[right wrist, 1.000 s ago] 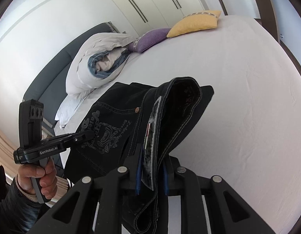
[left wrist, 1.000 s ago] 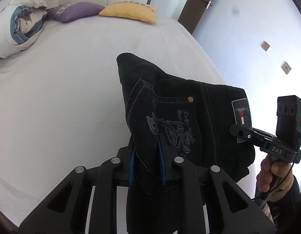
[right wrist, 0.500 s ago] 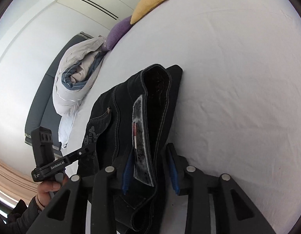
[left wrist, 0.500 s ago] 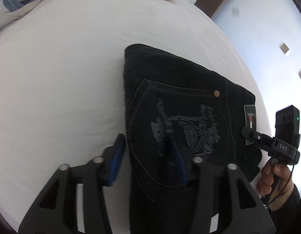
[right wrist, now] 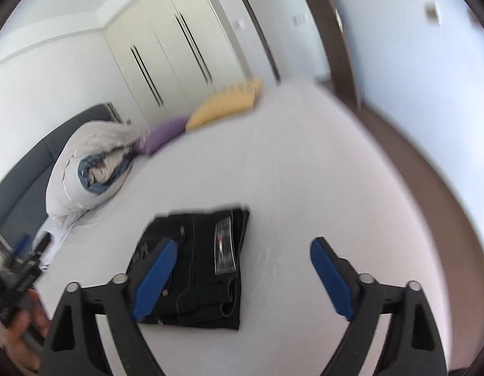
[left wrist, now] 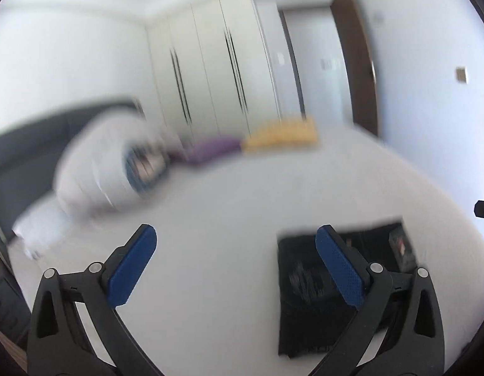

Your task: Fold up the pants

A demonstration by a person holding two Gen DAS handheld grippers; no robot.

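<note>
The black jeans [right wrist: 207, 260] lie folded into a flat rectangle on the white bed [right wrist: 304, 172], a grey label patch facing up. In the left wrist view the same jeans [left wrist: 307, 297] sit low on the right, partly behind one blue pad. My left gripper [left wrist: 235, 263] is drawn back above the sheet, its jaws opening wide with nothing between them. My right gripper [right wrist: 242, 269] also hangs back from the jeans, jaws opening, nothing pressed by the pads; the jeans lie beyond its left finger. Both views are motion-blurred.
A rolled white duvet [right wrist: 91, 169] lies at the bed's left, with a purple cushion [right wrist: 163, 133] and a yellow cushion [right wrist: 226, 103] behind it. A dark headboard [left wrist: 28, 156] and white wardrobe doors [left wrist: 210, 72] stand beyond. A person's hand [right wrist: 19, 322] holds the other gripper at lower left.
Both grippers let go of the jeans, opened wide and pulled back and up. The jeans, held lifted a second ago, now lie flat and folded on the bed.
</note>
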